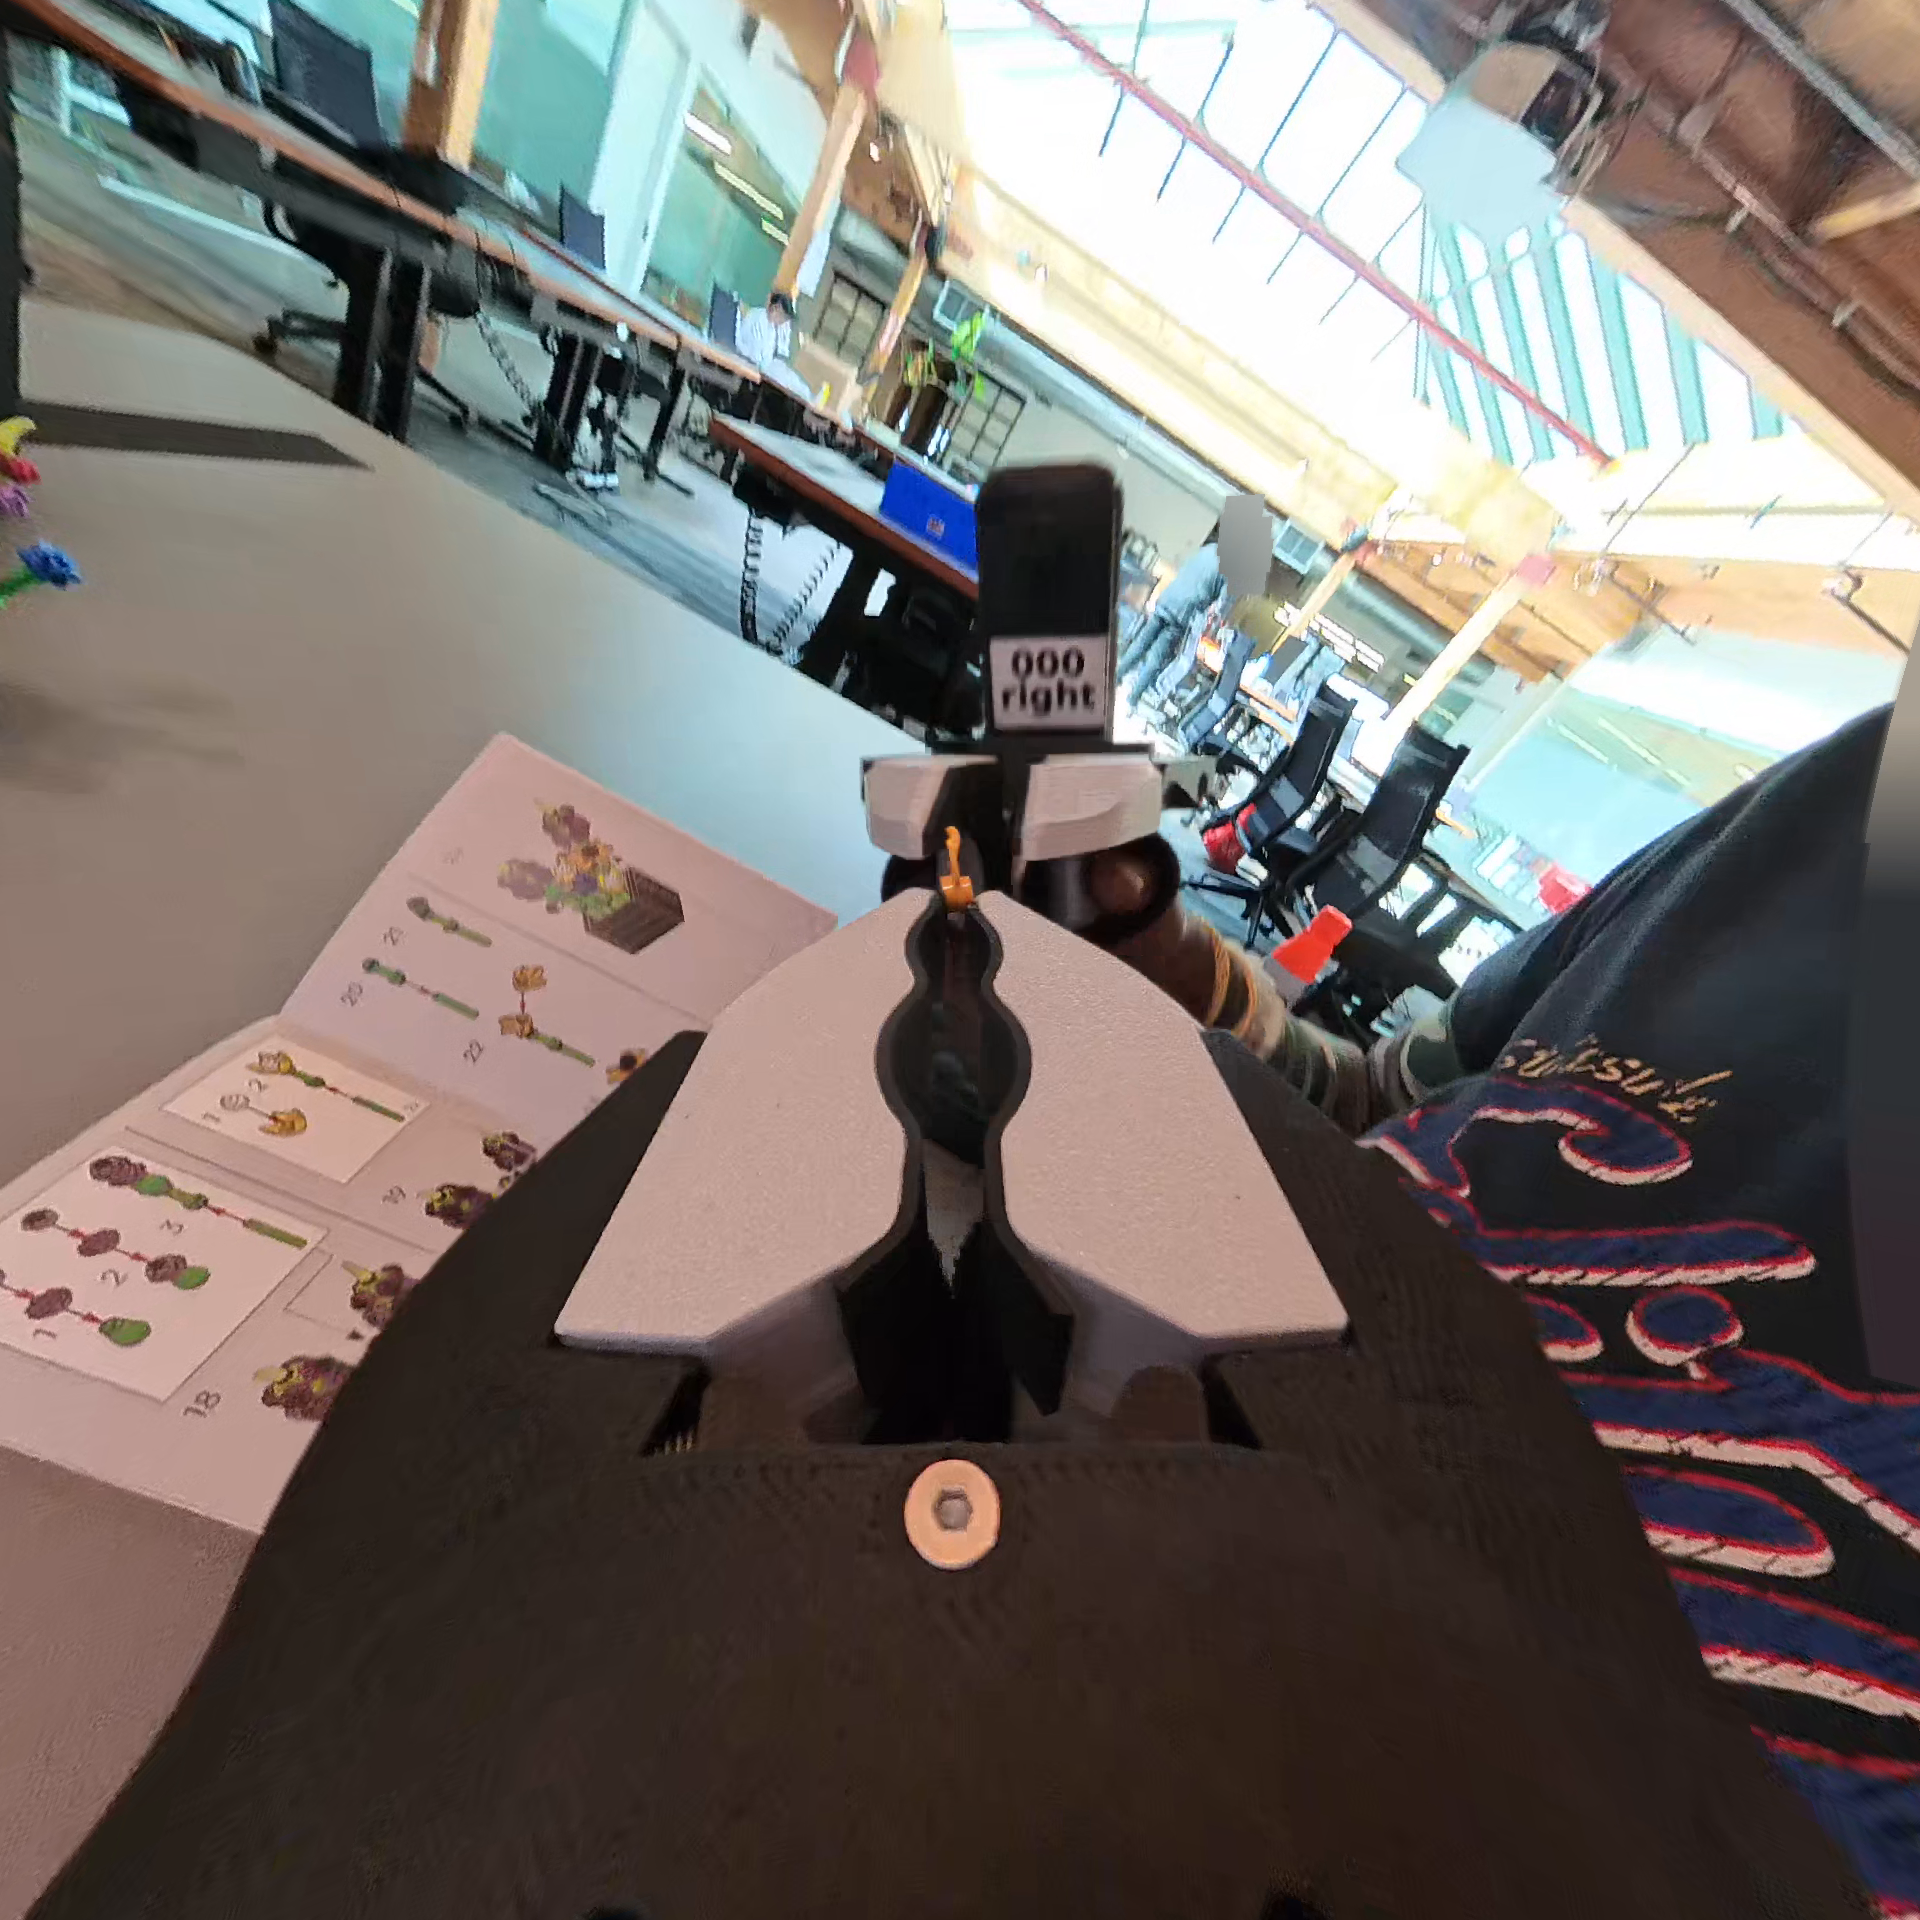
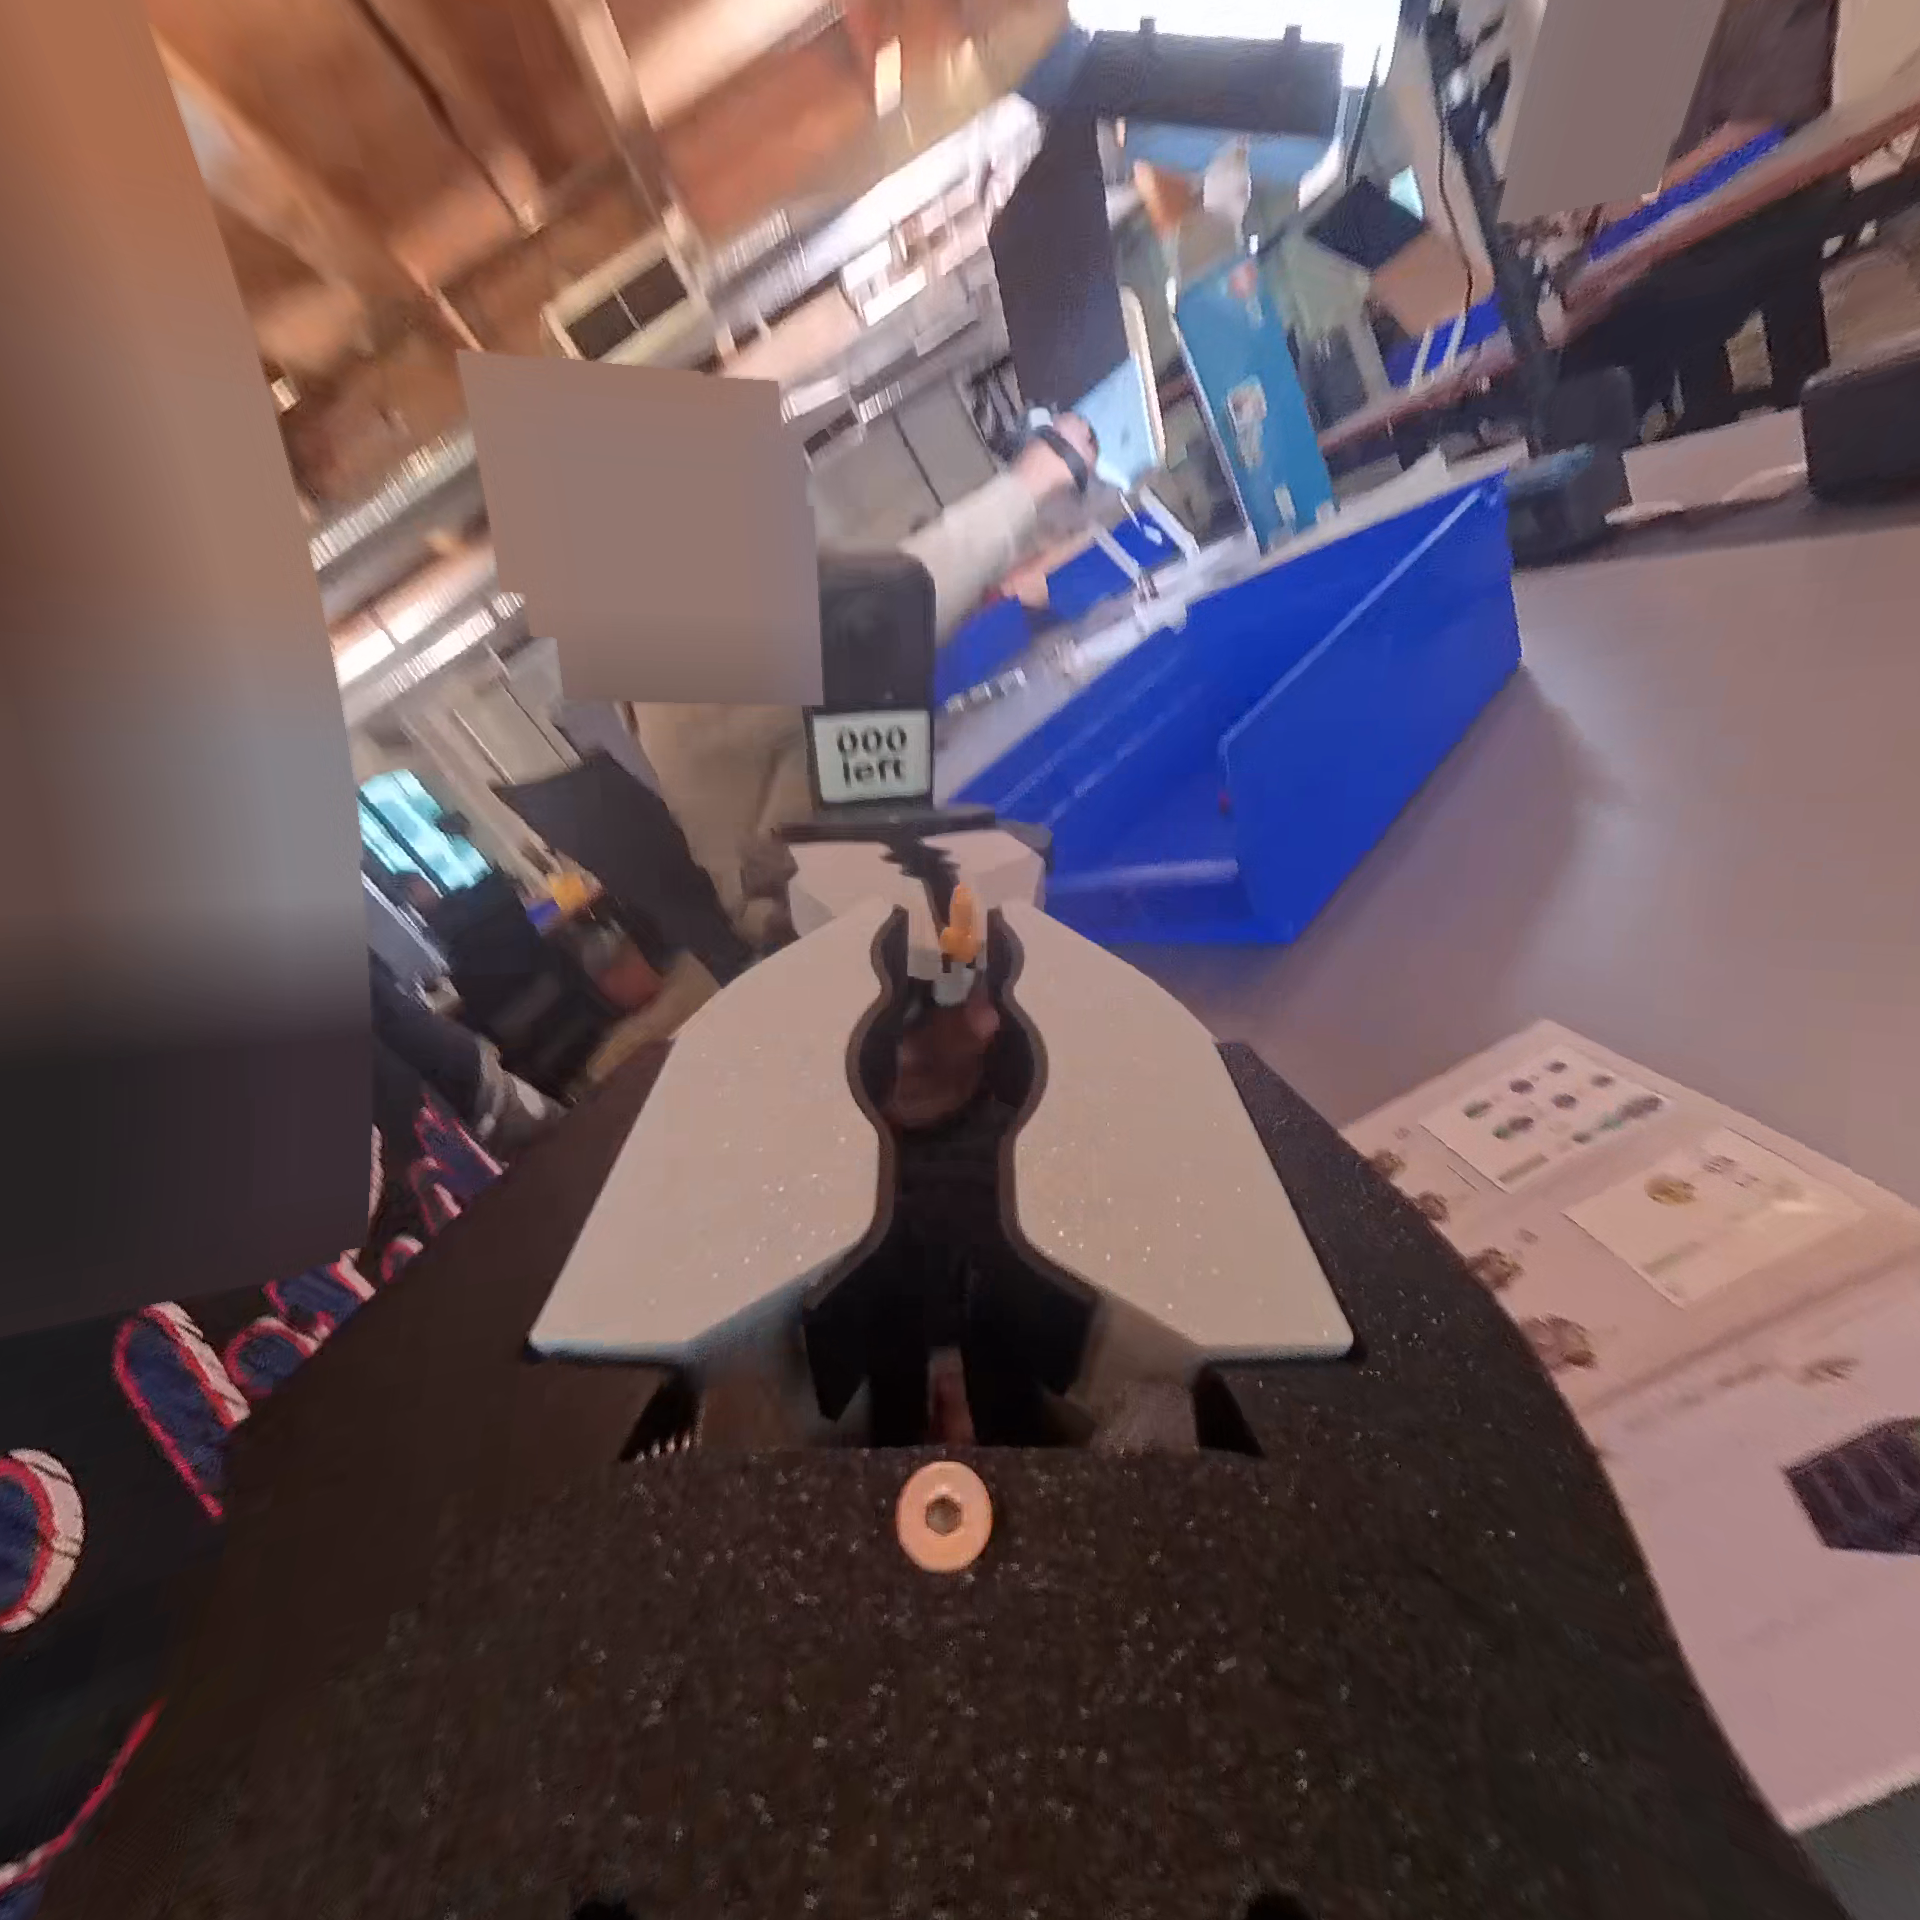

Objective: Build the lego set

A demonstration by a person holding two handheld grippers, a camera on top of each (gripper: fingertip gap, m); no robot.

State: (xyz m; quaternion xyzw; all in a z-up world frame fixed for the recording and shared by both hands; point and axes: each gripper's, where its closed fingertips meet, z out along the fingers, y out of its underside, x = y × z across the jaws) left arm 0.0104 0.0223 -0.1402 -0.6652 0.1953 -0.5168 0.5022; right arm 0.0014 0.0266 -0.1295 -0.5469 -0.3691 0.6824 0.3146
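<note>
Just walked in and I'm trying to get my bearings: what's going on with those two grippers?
A person is building a lego flower set with a handheld gripper in each hand. The left gripper and the right gripper face each other tip to tip above the table, both closed around a small orange piece, apparently fitting it together. The instruction booklet lies open on the table below, some finished flowers sit at the far edge, and a blue bin stands further off.

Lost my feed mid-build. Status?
Left gripper and right gripper shut, tip to tip in the air, a small orange piece between them. Which one grips it: unclear. Instruction booklet open below. Nothing in the way.
</note>
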